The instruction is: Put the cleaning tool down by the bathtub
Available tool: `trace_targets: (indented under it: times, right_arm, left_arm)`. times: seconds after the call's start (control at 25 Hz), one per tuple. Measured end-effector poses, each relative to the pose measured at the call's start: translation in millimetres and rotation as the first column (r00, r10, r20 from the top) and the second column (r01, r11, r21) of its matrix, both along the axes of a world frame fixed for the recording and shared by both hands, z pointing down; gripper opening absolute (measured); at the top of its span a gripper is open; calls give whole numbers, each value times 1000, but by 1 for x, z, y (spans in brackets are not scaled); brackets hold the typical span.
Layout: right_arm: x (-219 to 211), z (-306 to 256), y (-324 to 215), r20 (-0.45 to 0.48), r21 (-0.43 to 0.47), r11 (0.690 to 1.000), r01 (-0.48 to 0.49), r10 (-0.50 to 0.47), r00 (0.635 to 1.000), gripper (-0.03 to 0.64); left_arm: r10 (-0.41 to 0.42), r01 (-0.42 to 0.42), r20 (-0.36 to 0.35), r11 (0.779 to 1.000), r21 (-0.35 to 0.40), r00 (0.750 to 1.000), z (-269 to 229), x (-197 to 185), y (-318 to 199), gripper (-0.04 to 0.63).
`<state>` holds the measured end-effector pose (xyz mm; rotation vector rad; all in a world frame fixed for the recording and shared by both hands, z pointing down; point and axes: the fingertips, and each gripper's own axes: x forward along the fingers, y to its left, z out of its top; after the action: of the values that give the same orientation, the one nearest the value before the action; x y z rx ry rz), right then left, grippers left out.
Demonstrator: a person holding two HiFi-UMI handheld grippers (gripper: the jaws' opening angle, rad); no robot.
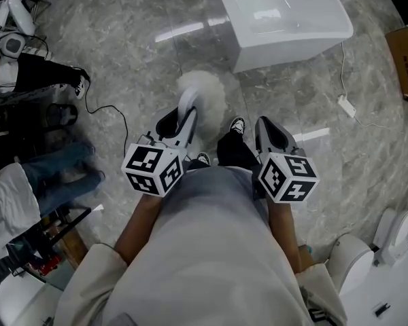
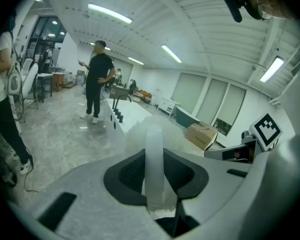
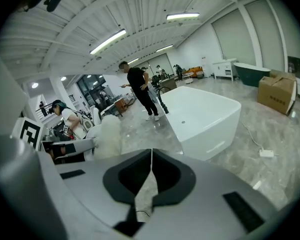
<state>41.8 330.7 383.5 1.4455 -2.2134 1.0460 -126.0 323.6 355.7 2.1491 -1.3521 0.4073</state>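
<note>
The cleaning tool is a white fluffy duster (image 1: 202,90) with a pale handle (image 1: 188,116). My left gripper (image 1: 182,119) is shut on that handle, and the fluffy head sticks out ahead of it above the marble floor. In the left gripper view the handle (image 2: 154,164) runs straight up between the dark pads. The white bathtub (image 1: 279,15) stands further ahead and to the right, apart from the duster. My right gripper (image 1: 268,129) is level with the left one; its jaws meet at the tips (image 3: 151,151) with nothing between them. The bathtub (image 3: 202,116) fills the middle of its view.
A power strip (image 1: 345,105) with its cable lies on the floor right of the tub. A cardboard box (image 1: 404,60) sits at the far right. A white toilet (image 1: 367,263) stands at the lower right. People and gear (image 1: 27,80) crowd the left side.
</note>
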Motion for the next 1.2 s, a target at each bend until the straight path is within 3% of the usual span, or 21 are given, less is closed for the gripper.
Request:
trace_targets:
  times: [0.56,1.0,1.2]
  right_arm:
    - [60,22,-89,112,-58,989,137,-130,985,12]
    - [80,32,-103,141,-85,985,152,-140,980,12]
    - [83,30,-123,118,-73,988,136,-126,985,12]
  left_arm:
    - [-77,76,50,997,26,996,-4,72,-89,84]
    - [-124,124,4,992,-7,992,6,86,-108,84]
    - [-153,153,-3,988,5,988,0,76,-130,84]
